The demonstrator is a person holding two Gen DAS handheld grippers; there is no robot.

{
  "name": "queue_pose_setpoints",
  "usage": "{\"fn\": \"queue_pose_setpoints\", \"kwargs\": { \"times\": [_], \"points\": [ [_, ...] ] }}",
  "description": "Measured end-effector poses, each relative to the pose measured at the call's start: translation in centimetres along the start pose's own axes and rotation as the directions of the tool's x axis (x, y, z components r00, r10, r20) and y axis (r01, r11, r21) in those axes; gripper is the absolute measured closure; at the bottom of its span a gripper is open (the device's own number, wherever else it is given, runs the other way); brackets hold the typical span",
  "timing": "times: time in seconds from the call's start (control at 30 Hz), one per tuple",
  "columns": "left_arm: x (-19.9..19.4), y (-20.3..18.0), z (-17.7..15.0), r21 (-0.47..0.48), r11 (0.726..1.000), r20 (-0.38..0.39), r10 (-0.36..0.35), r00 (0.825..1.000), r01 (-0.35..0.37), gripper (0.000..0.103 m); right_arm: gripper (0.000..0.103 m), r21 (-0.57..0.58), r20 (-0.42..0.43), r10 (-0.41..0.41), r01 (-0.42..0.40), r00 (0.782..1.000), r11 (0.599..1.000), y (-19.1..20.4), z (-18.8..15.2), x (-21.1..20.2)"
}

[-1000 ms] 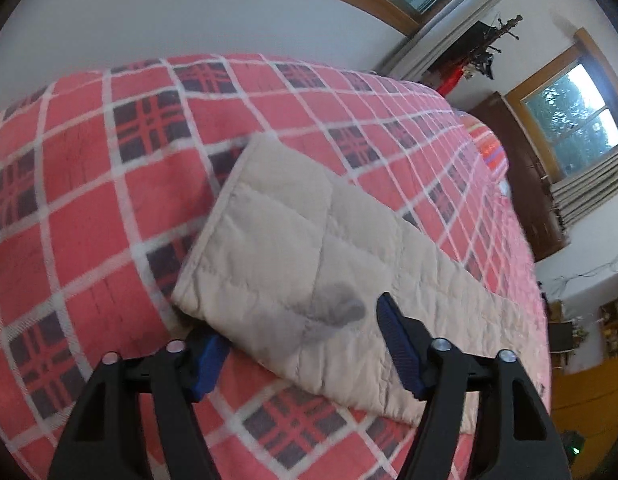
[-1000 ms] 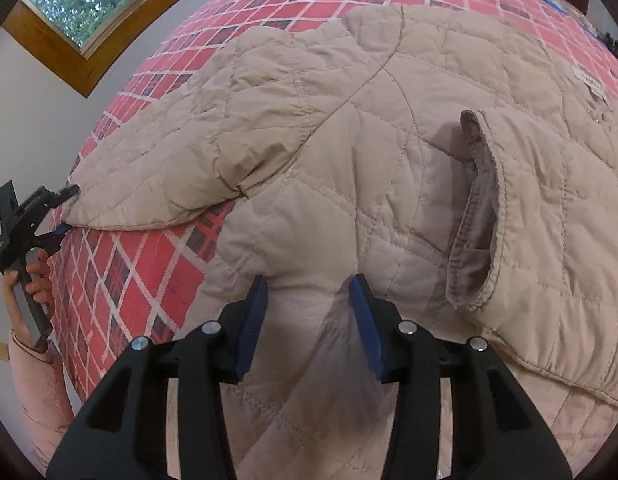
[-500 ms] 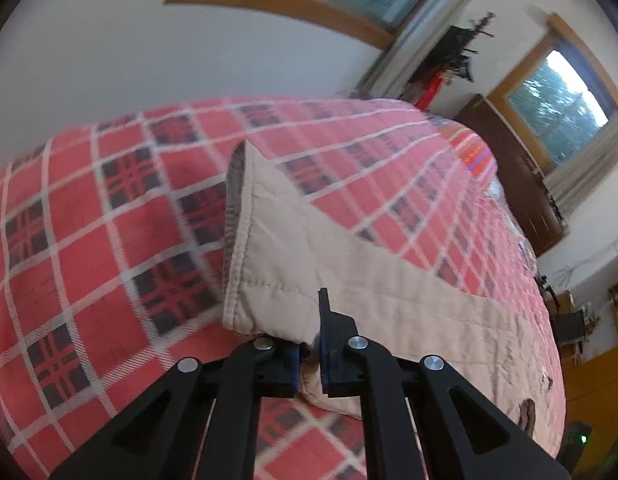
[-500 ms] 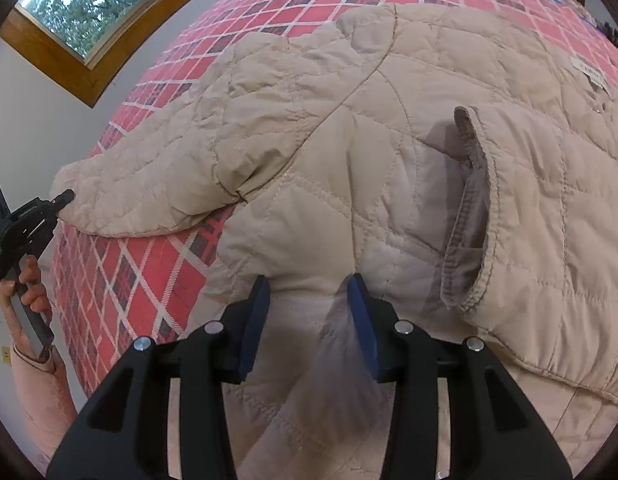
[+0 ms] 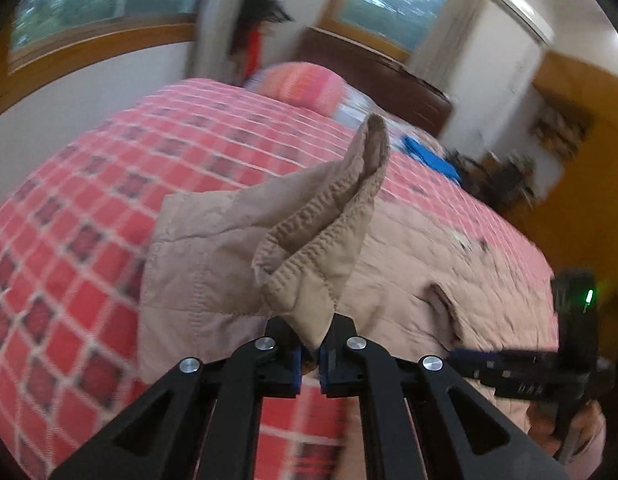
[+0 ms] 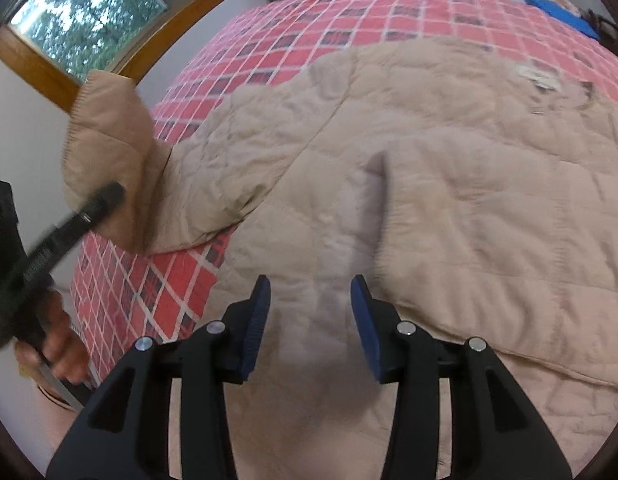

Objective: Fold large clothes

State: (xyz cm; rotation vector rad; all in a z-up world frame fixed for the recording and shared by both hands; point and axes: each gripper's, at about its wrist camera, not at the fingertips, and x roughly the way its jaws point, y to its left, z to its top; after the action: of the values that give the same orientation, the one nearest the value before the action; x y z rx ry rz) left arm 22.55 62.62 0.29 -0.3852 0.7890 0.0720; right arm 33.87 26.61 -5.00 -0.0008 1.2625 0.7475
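Jacket sleeve (image 5: 317, 240) cuff-up in left claw (image 5: 309, 354)

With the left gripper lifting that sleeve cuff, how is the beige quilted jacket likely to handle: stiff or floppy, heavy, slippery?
Probably floppy: the sleeve cuff droops and folds around the left gripper. Likely light for its bulk, since the quilted jacket looks puffy and one pinch raises the sleeve. Its body seems to stay on the plaid bedspread, so it may drag rather than slide. The right gripper hovers open.

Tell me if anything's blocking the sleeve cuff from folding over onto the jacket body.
Nothing visible. The left gripper holds the cuff above the bedspread; the jacket lies bare, with the open right gripper over its near part.
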Motion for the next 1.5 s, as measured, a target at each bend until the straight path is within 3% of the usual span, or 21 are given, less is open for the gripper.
{"fn": "queue_pose_setpoints", "kwargs": {
  "times": [0.2, 0.33, 0.37, 0.43, 0.5, 0.57, 0.63, 0.8, 0.9, 0.97, 1.1, 1.17, 1.23, 1.37, 1.5],
  "points": [
    [6.3, -2.3, -1.7, 0.029, 1.000, -0.130, 0.013, 0.991, -0.009, 0.098, 0.060, 0.033, -0.020, -0.015, 0.016, 1.000, 0.999, -1.6, 0.1, 0.8],
    [8.2, -1.9, -3.3, 0.022, 1.000, -0.168, 0.002, 0.986, 0.002, 0.095, 0.060, 0.063, -0.047, -0.011, 0.014, 0.999, 0.998, -2.7, 0.1, 2.2],
    [8.1, -1.6, -3.4, 0.010, 1.000, -0.165, -0.016, 0.986, 0.018, 0.093, 0.060, 0.068, -0.049, -0.007, 0.011, 0.999, 0.998, -2.9, 0.2, 2.3],
    [7.4, -1.2, -3.5, -0.026, 0.995, -0.174, -0.096, 0.980, 0.093, 0.069, 0.060, 0.075, -0.049, 0.005, -0.001, 0.999, 0.997, -3.1, 0.3, 2.2],
    [6.2, -0.8, -3.6, -0.057, 0.984, -0.175, -0.177, 0.969, 0.169, 0.056, 0.060, 0.071, -0.041, 0.012, -0.009, 0.999, 0.997, -2.8, 0.5, 1.9],
    [4.0, -0.3, -3.7, -0.061, 0.972, -0.151, -0.234, 0.961, 0.227, 0.056, 0.058, 0.060, -0.030, 0.022, -0.020, 0.999, 0.998, -2.3, 0.7, 1.4],
    [1.8, 0.7, -3.5, -0.086, 0.966, -0.092, -0.253, 0.963, 0.245, 0.056, 0.056, 0.047, -0.017, 0.034, -0.033, 0.999, 0.998, -1.8, 1.0, 0.8],
    [-0.2, 4.5, -2.3, -0.151, 0.981, -0.004, -0.123, 0.992, 0.121, 0.056, 0.056, 0.030, -0.012, 0.073, -0.072, 0.997, 0.997, 0.4, 2.2, 0.8],
    [1.4, 6.7, -2.2, -0.159, 0.986, -0.062, 0.041, 0.997, -0.050, 0.056, 0.054, 0.013, -0.020, 0.053, -0.052, 0.998, 0.999, 1.5, 2.7, 1.6],
    [3.0, 7.6, -2.6, -0.169, 0.979, -0.113, 0.092, 0.989, -0.110, 0.057, 0.054, 0.028, -0.047, 0.088, -0.087, 0.995, 0.996, 1.8, 3.0, 2.7],
    [4.5, 7.3, -3.4, -0.148, 0.981, -0.145, 0.105, 0.984, -0.127, 0.058, 0.055, 0.038, -0.084, 0.096, -0.093, 0.992, 0.995, 2.7, 3.0, 4.8],
    [4.9, 6.7, -3.6, -0.122, 0.981, -0.144, 0.135, 0.980, -0.153, 0.057, 0.062, 0.031, -0.092, 0.085, -0.082, 0.992, 0.996, 3.1, 3.1, 5.8],
    [4.9, 6.3, -3.7, -0.104, 0.980, -0.143, 0.153, 0.978, -0.168, 0.057, 0.072, 0.007, -0.100, 0.030, -0.030, 0.995, 1.000, 3.7, 3.1, 6.9],
    [4.9, 6.6, -3.9, -0.104, 0.981, -0.143, 0.146, 0.979, -0.162, 0.059, 0.075, -0.024, -0.084, -0.031, 0.029, 0.996, 0.999, 4.1, 2.7, 8.0],
    [4.6, 7.4, -3.7, -0.133, 0.979, -0.145, 0.136, 0.980, -0.156, 0.066, 0.080, 0.029, -0.089, -0.002, 0.004, 0.996, 1.000, 3.4, 2.8, 7.9]
  ]
}}
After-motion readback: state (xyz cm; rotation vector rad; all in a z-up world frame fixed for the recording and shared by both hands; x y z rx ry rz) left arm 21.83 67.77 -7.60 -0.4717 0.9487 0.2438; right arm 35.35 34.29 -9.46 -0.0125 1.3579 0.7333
